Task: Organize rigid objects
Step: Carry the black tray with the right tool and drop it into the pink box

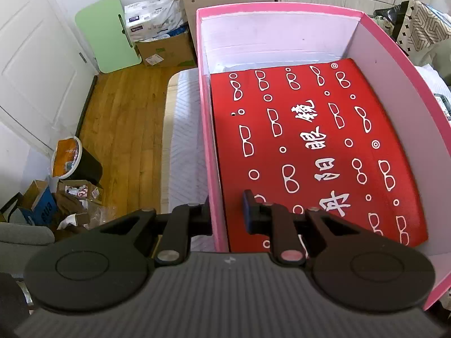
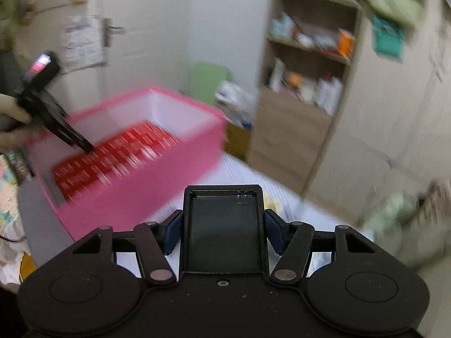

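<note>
The left gripper (image 1: 227,214) is clamped on the near wall of the pink box (image 1: 214,152), one finger outside, one inside. The right gripper (image 2: 222,231) is closed on a black tray (image 2: 224,233), held above the bed (image 2: 248,177), just beside the box. A red case (image 1: 315,152) already fills most of the box floor. The tray could catch the rim or land crooked on the case. The thin wall could bend or slip, tipping the box.
</note>
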Demonstrator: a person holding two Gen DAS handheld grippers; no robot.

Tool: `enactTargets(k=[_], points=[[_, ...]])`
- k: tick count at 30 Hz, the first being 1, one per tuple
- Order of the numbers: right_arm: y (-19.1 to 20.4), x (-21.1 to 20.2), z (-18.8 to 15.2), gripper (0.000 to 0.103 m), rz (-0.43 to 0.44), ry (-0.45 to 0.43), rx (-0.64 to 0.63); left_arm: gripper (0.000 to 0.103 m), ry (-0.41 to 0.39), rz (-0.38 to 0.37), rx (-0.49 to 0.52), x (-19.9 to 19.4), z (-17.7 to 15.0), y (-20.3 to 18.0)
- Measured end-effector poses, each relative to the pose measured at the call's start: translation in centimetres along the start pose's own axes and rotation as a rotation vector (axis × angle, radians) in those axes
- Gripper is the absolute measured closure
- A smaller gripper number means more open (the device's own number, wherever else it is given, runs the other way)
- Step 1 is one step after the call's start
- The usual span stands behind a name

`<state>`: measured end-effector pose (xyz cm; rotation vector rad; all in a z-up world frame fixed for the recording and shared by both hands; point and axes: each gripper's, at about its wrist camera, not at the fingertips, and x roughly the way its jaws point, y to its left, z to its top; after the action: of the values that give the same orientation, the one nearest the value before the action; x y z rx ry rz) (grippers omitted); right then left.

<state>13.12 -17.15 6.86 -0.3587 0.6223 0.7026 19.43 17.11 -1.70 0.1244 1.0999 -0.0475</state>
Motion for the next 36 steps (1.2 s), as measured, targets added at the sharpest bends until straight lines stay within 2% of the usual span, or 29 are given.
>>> enactTargets(k=[2,5,12,17,21,36], points=[[1.1,0.4,2.7,0.037,0.063,-0.023,-0.076,0.086,0.007,0.016,0.022,0.1,0.1,-0.4],[3.3,2.3,6.4,0.037,0.147,-0.011,-0.188,0.086,0.013,0.025,0.037,0.2,0.2,-0.5],[8.1,11.0,11.0,0.037,0.251,0.111,-0.387,0.086,0.003,0.012,0.017,0.3,0.0,-0.4],[9.6,17.0,12.3,0.037,0.282,0.195,-0.458,0.086,-0.025,-0.004,-0.015,0.1,-0.2,0.1],[10.4,19.7,12.2,0.037,0.319,0.259,-0.468,0.086,-0.034,-0.002,-0.020,0.0,-0.3,0.3],[10.7,25.2,13.1,0.037,0.374,0.328,-0.527,0.086,-0.041,-0.009,-0.027,0.1,-0.7,0.3]])
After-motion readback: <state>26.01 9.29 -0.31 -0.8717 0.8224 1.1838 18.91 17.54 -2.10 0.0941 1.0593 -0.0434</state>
